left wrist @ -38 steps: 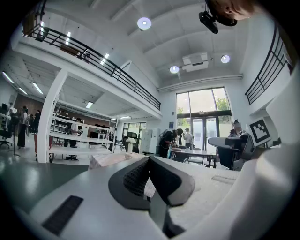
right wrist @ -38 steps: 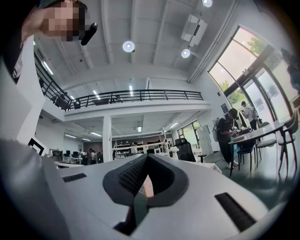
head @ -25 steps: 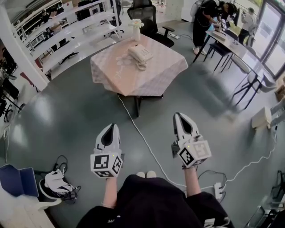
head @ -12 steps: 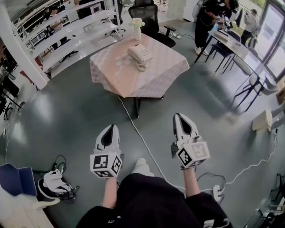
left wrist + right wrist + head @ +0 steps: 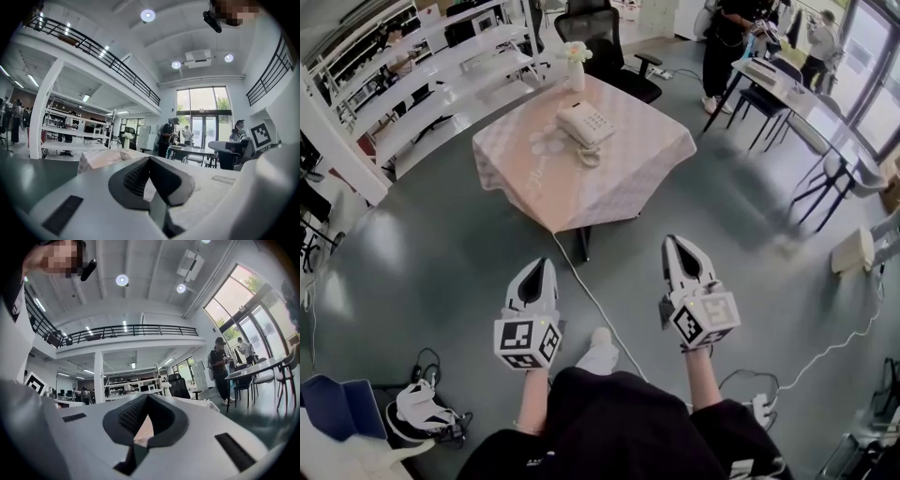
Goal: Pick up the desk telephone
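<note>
From where I stood, the person held both tools out level in front of the body. The left gripper (image 5: 541,264) had its jaws pressed together tip to tip, and its own camera showed the same narrow, closed pinch (image 5: 149,161). The right gripper (image 5: 673,242) was closed just as tightly (image 5: 146,400). Neither had anything in its grasp.

The desk telephone (image 5: 584,125) sat well ahead of both grippers, beyond their tips and roughly between the lines they pointed along. It rested on a table (image 5: 619,178) covered with a pale pink checked cloth. Farther off on that table, past the telephone, stood a white vase of flowers (image 5: 574,64), and behind the table a black office chair (image 5: 602,26).

A white cable (image 5: 602,307) ran across the grey floor from under the table, passing between the two grippers. The person's pale shoe (image 5: 601,352) showed just behind and between them. Far ahead and to the right of the right gripper, other people (image 5: 727,37) stood by a long desk (image 5: 780,82).
</note>
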`<state>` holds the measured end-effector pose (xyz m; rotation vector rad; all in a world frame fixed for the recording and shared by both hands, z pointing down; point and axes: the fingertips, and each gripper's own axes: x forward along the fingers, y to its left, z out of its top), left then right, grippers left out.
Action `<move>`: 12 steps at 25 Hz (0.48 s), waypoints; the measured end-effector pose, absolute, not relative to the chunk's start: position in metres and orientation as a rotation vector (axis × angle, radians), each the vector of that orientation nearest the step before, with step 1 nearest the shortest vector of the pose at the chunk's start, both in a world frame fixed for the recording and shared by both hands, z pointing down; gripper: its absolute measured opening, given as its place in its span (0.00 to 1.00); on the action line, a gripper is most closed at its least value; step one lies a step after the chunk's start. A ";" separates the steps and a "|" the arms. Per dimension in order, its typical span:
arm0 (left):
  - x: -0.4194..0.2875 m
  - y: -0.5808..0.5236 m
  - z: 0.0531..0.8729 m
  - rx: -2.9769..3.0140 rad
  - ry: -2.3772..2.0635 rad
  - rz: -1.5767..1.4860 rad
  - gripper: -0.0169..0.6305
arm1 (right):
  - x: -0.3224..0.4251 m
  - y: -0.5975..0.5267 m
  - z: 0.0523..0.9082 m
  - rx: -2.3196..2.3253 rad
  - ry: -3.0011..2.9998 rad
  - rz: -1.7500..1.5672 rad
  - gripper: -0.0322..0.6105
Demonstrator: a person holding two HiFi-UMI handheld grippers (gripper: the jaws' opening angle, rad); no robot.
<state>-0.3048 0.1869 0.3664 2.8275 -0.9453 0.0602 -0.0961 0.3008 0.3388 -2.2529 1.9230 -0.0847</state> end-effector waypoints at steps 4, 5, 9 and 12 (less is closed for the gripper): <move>-0.281 0.151 0.371 2.820 -0.912 0.067 0.02 | -0.082 0.260 0.339 -2.245 1.923 -0.099 0.04; -0.276 0.143 0.372 2.816 -0.907 0.068 0.02 | -0.079 0.251 0.337 -2.244 1.930 -0.099 0.04; -0.259 0.114 0.376 2.809 -0.882 0.074 0.02 | -0.061 0.226 0.352 -2.282 1.899 -0.140 0.04; -0.250 0.098 0.381 2.801 -0.868 0.076 0.02 | -0.057 0.212 0.357 -2.296 1.895 -0.156 0.04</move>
